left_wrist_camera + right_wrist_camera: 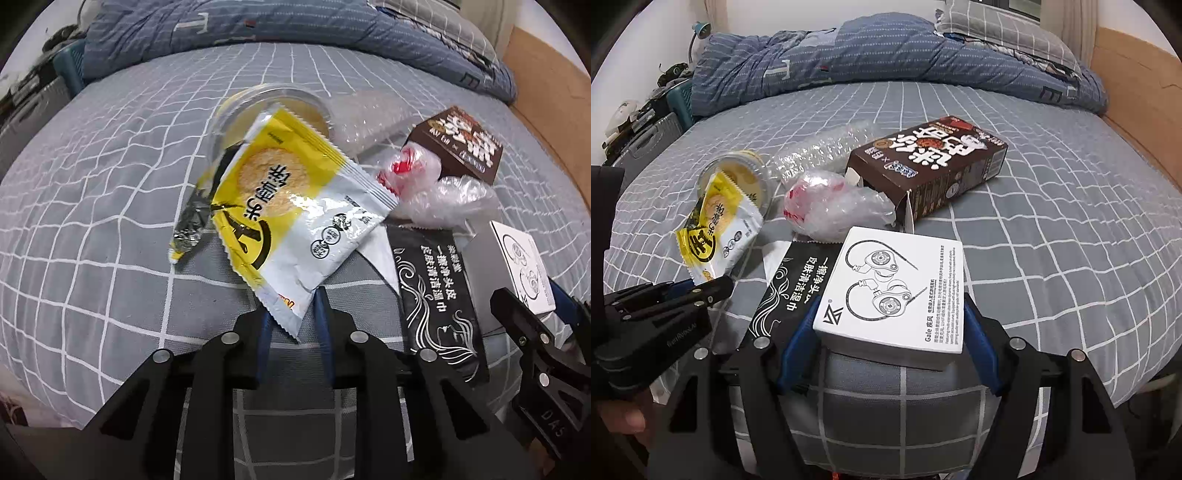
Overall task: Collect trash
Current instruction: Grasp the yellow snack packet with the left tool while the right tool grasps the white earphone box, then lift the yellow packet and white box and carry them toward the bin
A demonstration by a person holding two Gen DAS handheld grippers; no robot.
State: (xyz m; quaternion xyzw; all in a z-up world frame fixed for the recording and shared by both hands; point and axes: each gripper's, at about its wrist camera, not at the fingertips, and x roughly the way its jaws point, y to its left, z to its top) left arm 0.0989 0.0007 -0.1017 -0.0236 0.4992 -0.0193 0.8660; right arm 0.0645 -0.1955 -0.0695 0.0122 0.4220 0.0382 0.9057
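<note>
Trash lies on a grey checked bed. My left gripper (291, 306) is shut on the corner of a yellow and white snack wrapper (291, 199), which also shows in the right wrist view (716, 229). My right gripper (890, 317) is shut on a white earphone box (897, 291), seen at the right of the left wrist view (517, 258). Nearby lie a black wet-wipe packet (798, 291), a crumpled clear bag with red print (827, 206), a brown carton (931, 166), a clear cup (742, 177) and a clear plastic bottle (820, 147).
A rumpled blue quilt (886, 55) and a pillow (1004, 33) lie at the far end of the bed. A wooden bed frame (1137, 103) runs along the right. Clutter and a suitcase (646, 140) stand off the left edge.
</note>
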